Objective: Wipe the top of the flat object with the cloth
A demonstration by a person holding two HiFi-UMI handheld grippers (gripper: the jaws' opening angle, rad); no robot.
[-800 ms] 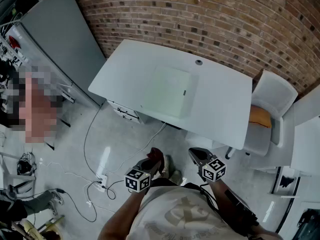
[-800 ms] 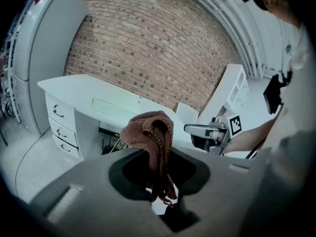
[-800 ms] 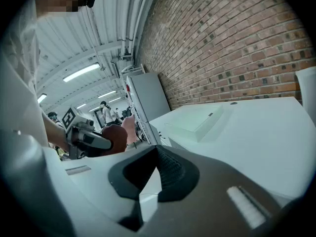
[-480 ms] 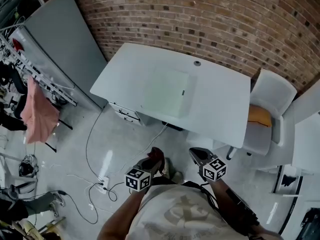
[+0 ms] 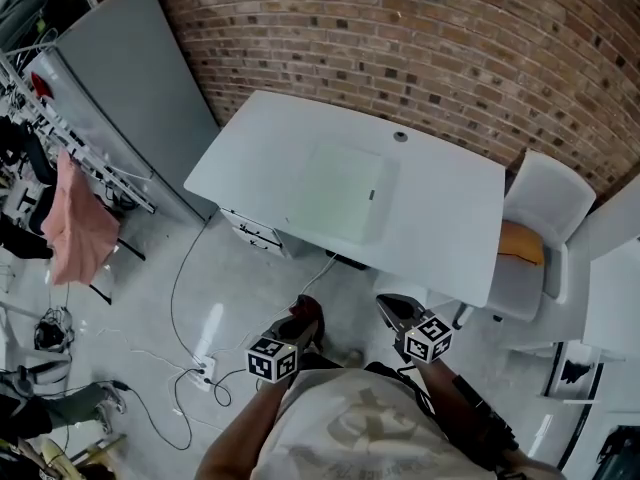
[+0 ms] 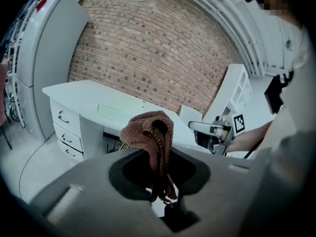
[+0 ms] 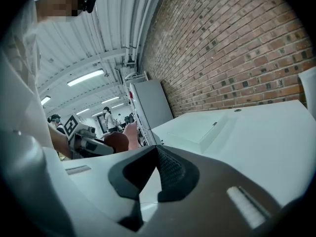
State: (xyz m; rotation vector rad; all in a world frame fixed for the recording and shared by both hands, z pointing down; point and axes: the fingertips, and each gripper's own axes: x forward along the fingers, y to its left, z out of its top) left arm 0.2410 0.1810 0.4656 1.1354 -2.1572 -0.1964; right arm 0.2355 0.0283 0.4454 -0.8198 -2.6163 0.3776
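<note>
A pale flat object [image 5: 340,193] lies on the white table [image 5: 440,228], well ahead of both grippers. My left gripper [image 5: 303,320] is shut on a brown cloth [image 5: 310,310], held over the floor in front of the table. In the left gripper view the cloth [image 6: 150,132] bunches up out of the jaws, with the flat object [image 6: 114,113] far behind it. My right gripper [image 5: 388,306] hangs beside it to the right, shut and empty. The right gripper view shows its closed jaws, with the flat object [image 7: 200,130] beyond on the table.
A white chair [image 5: 545,203] with an orange cushion [image 5: 520,240] stands at the table's right end. Drawers [image 5: 250,234] sit under its left end, beside a grey cabinet [image 5: 130,98]. Cables and a power strip [image 5: 205,368] lie on the floor. A clothes rack [image 5: 75,223] is at left.
Both grippers keep their places in front of the person, the cloth still held. The head view has shifted slightly, so the table sits a little further right.
</note>
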